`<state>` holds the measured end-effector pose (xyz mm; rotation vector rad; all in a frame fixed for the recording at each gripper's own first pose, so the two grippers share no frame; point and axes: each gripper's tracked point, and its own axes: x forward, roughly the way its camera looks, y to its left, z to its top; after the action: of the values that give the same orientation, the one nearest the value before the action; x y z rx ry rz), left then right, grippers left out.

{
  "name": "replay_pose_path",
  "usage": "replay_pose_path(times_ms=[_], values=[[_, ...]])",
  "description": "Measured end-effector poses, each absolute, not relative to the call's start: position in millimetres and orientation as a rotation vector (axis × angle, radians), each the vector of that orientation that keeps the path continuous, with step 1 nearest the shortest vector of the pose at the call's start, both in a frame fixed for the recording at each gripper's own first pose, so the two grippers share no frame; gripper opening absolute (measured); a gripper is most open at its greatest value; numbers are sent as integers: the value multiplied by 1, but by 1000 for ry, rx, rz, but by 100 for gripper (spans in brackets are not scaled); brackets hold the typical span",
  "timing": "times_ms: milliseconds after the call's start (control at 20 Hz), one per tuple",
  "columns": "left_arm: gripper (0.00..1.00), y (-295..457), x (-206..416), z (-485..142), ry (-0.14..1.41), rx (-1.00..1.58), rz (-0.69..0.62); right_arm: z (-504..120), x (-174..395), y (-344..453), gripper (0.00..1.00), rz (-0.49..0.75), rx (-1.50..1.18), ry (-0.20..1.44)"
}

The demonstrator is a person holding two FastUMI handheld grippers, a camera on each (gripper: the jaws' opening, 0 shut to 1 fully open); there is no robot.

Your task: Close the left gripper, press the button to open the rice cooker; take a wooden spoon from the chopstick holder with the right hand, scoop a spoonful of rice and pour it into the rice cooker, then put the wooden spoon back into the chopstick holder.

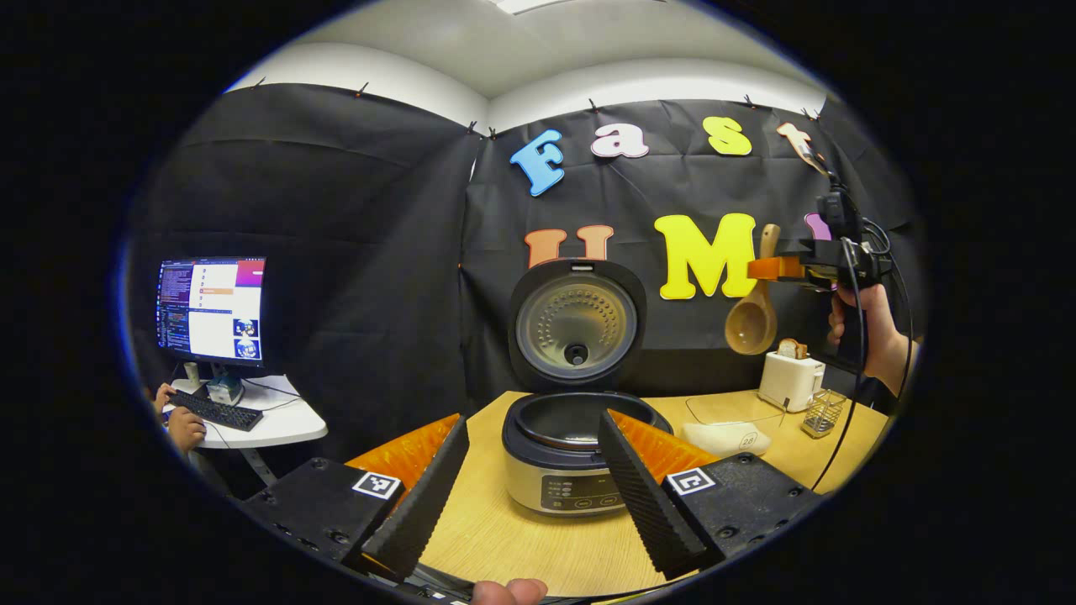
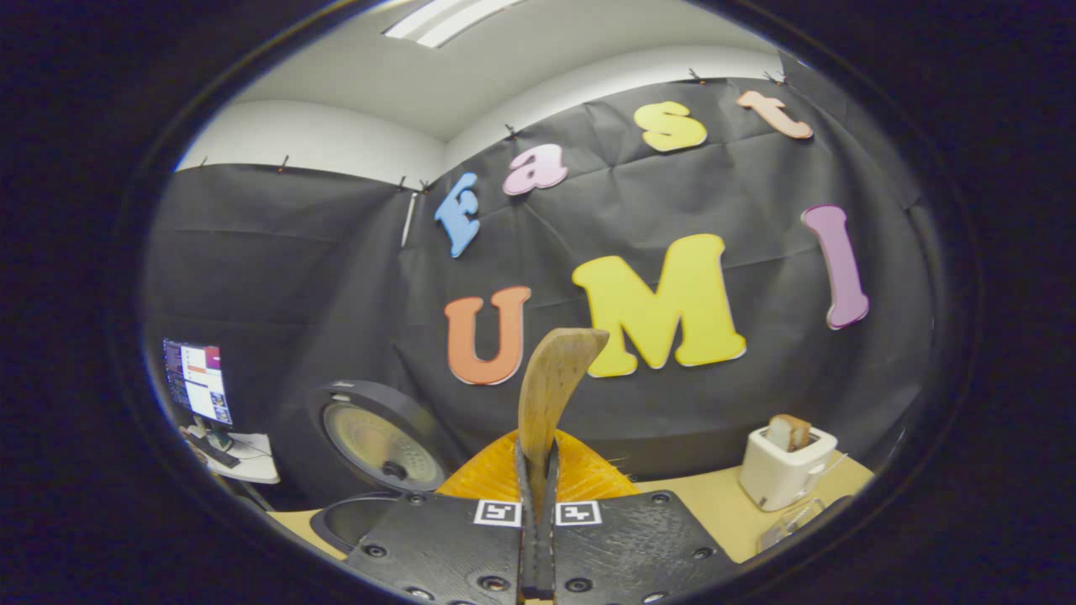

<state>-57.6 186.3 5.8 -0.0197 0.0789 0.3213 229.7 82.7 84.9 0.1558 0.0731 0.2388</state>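
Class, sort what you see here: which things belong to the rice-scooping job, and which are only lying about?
Belong to the job: rice cooker, lid up; wooden spoon, held by the right gripper; chopstick holder; left gripper, open.

Lying about: toaster with bread; monitor; keyboard.

The left gripper (image 1: 525, 470) has two black blocks, each with recessed screws and a white square tag printed with a black pattern. Its jaws are long ribbed wedges backed by ridged plates. The right gripper (image 2: 535, 504) has the same screwed blocks, with two square tags side by side at the seam. Seen in the left gripper view, it carries a small black box on top, and black cables loop from it past the hand (image 1: 866, 323).
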Motion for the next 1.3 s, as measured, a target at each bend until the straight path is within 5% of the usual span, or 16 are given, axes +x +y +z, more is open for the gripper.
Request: replay_pose_path(times_ms=[500, 1300], values=[[99, 147, -45, 7, 80, 34, 238, 10, 219, -162, 0, -143, 146, 115], [99, 150, -46, 6, 72, -9, 229, -134, 262, -210, 0, -226, 171, 320]])
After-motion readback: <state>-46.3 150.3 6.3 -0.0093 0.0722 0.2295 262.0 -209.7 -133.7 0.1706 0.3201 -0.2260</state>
